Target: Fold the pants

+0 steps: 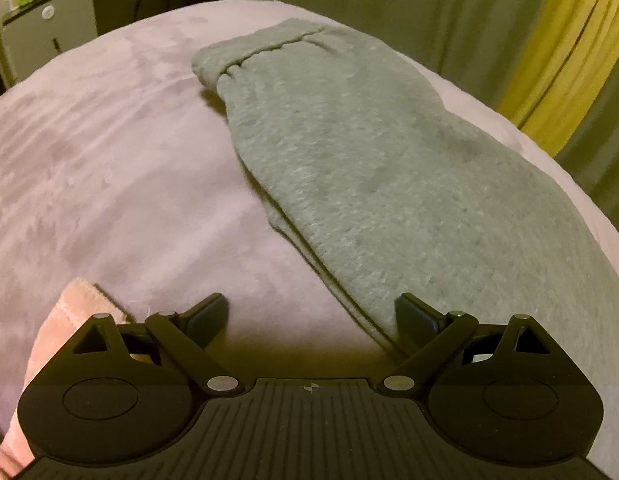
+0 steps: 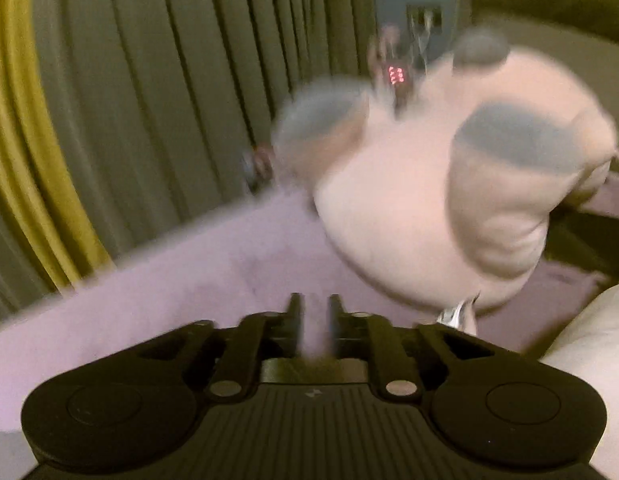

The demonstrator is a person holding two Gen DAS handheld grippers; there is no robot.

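In the left wrist view, a pink cloth (image 1: 75, 308) shows at the lower left edge, partly behind the gripper body. The left gripper (image 1: 311, 314) sits at the bottom centre with its jaws spread wide and nothing between them but the lilac bedspread (image 1: 121, 160). The grey sweatpants (image 1: 349, 152) lie flat on that bedspread, running from the elastic cuff at upper centre down to the lower right, their near edge passing just by the right fingertip. Grey and yellow curtains (image 1: 509, 40) hang at the upper right.

In the right wrist view, which is blurred, the same curtains fill the left. The right gripper (image 2: 313, 320) at bottom centre has its jaws parted by a narrow gap, holding nothing, above the bedspread. A pale pink plush toy (image 2: 429, 208) with grey patches sits at the right.
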